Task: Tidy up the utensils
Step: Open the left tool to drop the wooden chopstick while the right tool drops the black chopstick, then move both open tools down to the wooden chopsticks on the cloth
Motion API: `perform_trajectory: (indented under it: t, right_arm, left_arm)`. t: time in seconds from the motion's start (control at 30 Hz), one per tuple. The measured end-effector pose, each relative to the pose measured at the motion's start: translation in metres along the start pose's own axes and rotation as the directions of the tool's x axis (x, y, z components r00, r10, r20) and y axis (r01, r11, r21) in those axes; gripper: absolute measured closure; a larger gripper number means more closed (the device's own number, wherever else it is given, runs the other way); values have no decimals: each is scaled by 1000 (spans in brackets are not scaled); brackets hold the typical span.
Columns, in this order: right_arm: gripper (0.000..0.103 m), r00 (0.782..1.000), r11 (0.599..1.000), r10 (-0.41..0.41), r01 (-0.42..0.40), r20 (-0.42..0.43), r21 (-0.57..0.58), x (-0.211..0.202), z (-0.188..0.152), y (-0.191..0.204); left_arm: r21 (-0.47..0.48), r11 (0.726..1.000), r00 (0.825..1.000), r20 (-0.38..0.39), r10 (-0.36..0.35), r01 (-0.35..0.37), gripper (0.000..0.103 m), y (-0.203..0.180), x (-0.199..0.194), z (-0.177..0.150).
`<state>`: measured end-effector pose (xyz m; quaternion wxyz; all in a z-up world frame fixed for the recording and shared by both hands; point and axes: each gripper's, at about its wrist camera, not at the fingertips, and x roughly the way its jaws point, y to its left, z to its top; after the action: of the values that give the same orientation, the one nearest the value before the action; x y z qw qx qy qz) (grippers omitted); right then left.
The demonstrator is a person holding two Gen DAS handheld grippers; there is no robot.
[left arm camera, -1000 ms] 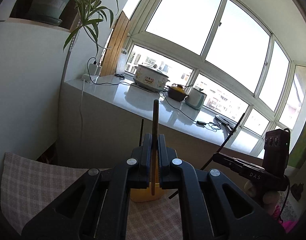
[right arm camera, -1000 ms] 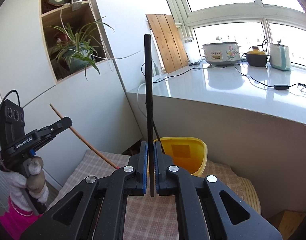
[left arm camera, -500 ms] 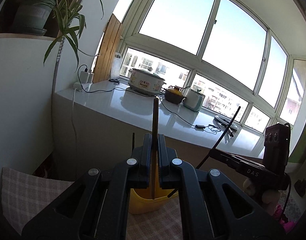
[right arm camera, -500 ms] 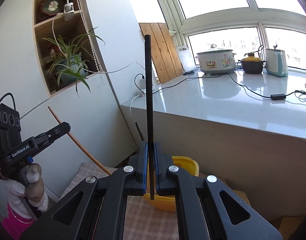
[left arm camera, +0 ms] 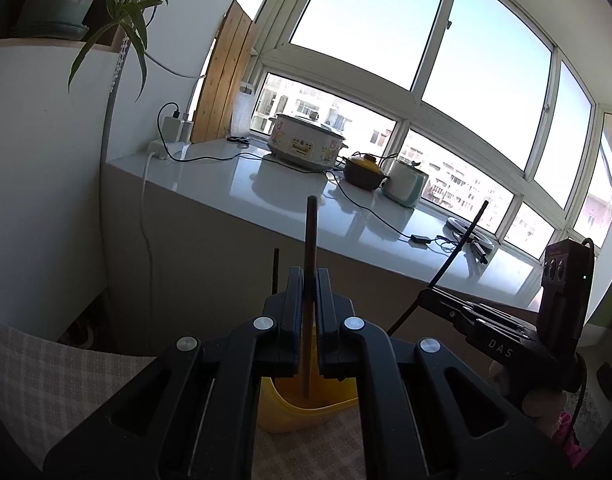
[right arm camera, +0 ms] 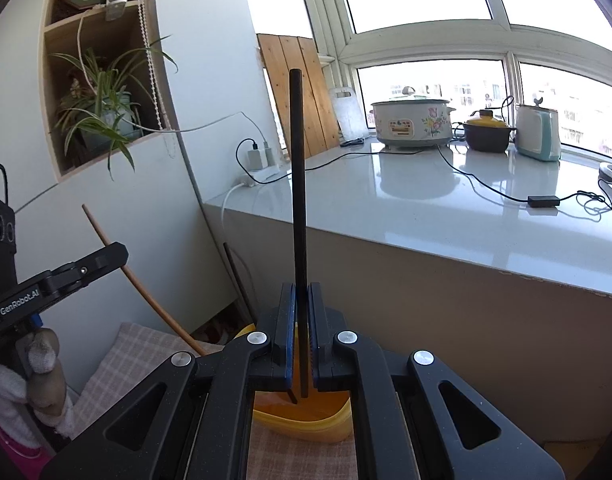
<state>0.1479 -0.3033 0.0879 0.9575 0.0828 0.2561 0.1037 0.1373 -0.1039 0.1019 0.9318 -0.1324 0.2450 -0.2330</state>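
Left wrist view: the left tool point(left arm camera: 309, 312) was pinching a brown chopstick point(left arm camera: 310, 248), which stood upright between the fingers, lower tip inside a yellow container point(left arm camera: 306, 412). The container sat on a checked cloth point(left arm camera: 46, 372). A thin dark stick point(left arm camera: 276, 270) rose just left of the fingers. Behind ran a white tabletop point(left arm camera: 298, 200) under a wide bay window point(left arm camera: 425, 60), carrying a floral cooker point(left arm camera: 306, 142), a brown pot with a yellow lid point(left arm camera: 363, 170), a pale teal appliance point(left arm camera: 405, 184) and trailing cables. A wooden board point(left arm camera: 226, 80) leaned in the corner; a potted plant point(left arm camera: 66, 0) sat on a ledge at upper left. The right tool point(left arm camera: 429, 294) appeared at right, gripping a black chopstick point(left arm camera: 457, 248) at a slant.

Right wrist view: the right tool point(right arm camera: 302, 340) was clamped on the black chopstick point(right arm camera: 298, 200), upright, lower tip over the yellow container point(right arm camera: 306, 420). The container rested on the checked cloth point(right arm camera: 138, 352). The left tool point(right arm camera: 118, 254) entered at left with the brown chopstick point(right arm camera: 138, 280) slanting through it. A wall shelf point(right arm camera: 98, 80) held the plant point(right arm camera: 102, 116). The white tabletop point(right arm camera: 445, 200) carried the cooker point(right arm camera: 411, 120), pot point(right arm camera: 487, 132) and teal appliance point(right arm camera: 537, 132).
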Motion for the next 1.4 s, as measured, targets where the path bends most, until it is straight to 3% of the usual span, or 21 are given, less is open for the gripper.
perform_trajectory:
  t: [0.3, 0.73, 0.77, 0.87, 0.93, 1.0, 1.07, 1.2, 1.27, 1.4]
  right_arm:
    - [99, 998, 999, -43, 44, -45, 15, 16, -14, -11]
    - [98, 992, 998, -59, 60, -110, 9, 27, -36, -13]
    - [98, 992, 998, -61, 62, -110, 5, 27, -37, -13]
    - [98, 991, 997, -77, 77, -105, -6, 25, -39, -13]
    - [98, 991, 997, -83, 83, -103, -8, 24, -40, -13]
    - [89, 991, 996, -88, 88, -103, -4, 22, -42, -14]
    - [57, 992, 996, -94, 95, -89, 4, 18, -43, -15]
    - [49, 992, 993, -115, 114, -56, -11, 6, -48, -12]
    - [32, 992, 993, -114, 114, -46, -12, 1, -52, -9]
    - [27, 994, 995, -100, 99, -40, -32, -8, -61, 0]
  left_arm:
    - [41, 999, 997, -69, 19, -16, 100, -8, 20, -24]
    - [22, 1000, 991, -135, 20, -17, 100, -6, 27, -45]
    - [23, 1000, 990, -140, 23, -20, 96, -5, 27, -46]
    - [18, 1000, 989, -148, 26, -23, 53, -4, 26, -49]
    - [25, 999, 989, -144, 33, -30, 49, -5, 22, -52]
    - [39, 998, 988, -146, 57, -51, 37, -5, 18, -55]
    - [38, 997, 987, -147, 67, -63, 26, -2, 13, -59]
    - [55, 993, 982, -157, 109, -101, 23, 2, 1, -69]
    - [77, 989, 975, -175, 139, -127, 18, 5, -4, -76]
    - [105, 976, 957, -200, 211, -193, 18, 15, -17, -95]
